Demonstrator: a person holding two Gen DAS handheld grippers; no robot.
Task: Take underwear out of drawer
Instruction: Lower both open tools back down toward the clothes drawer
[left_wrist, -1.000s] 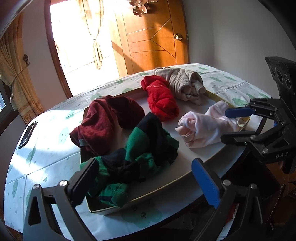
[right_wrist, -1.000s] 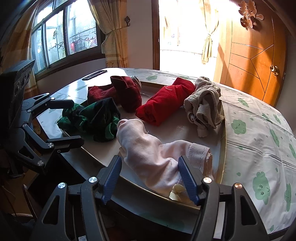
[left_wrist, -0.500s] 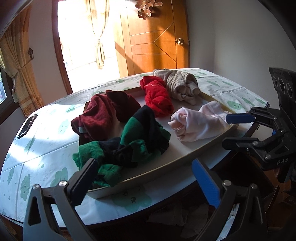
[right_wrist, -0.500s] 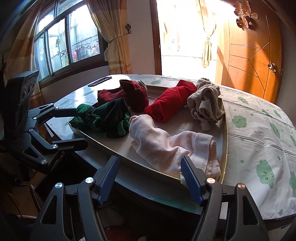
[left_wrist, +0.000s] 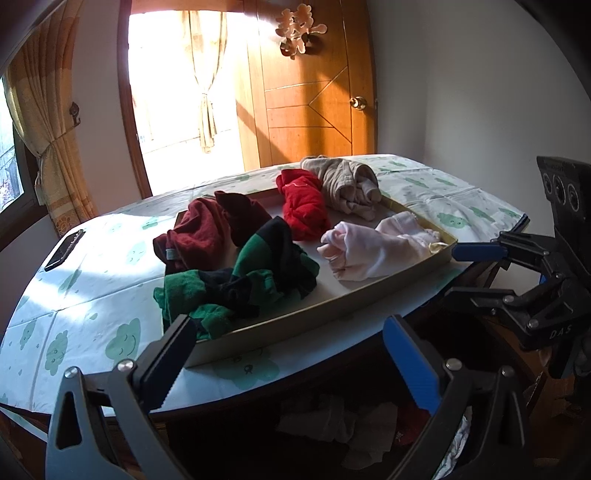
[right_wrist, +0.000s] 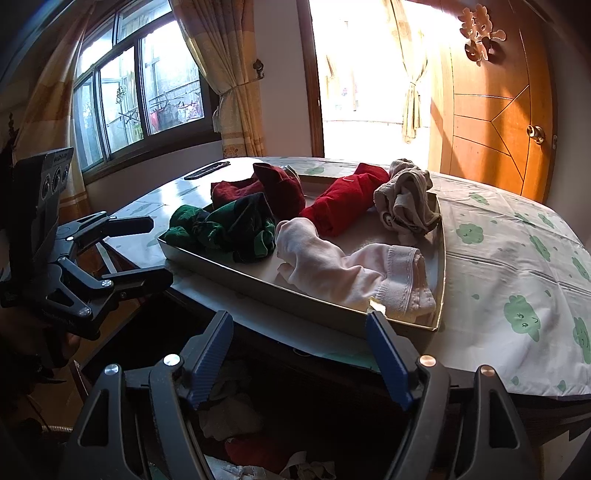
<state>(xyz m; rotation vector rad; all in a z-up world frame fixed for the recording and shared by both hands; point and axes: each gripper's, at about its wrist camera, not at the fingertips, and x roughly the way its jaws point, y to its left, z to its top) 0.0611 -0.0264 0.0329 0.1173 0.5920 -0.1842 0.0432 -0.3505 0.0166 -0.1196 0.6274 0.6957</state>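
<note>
Window (right_wrist: 140, 99) in right view only, tongs empty

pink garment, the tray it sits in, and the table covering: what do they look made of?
Pink garment: soft knit, probably cotton; matte, with a ribbed stitched band at one end.
Tray: thin, stiff, straight walls with a dull gold-grey sheen; coated cardboard or sheet metal, cannot tell which.
Table covering: likely plastic or oilcloth; smooth, with fold creases and printed green clouds.
</note>
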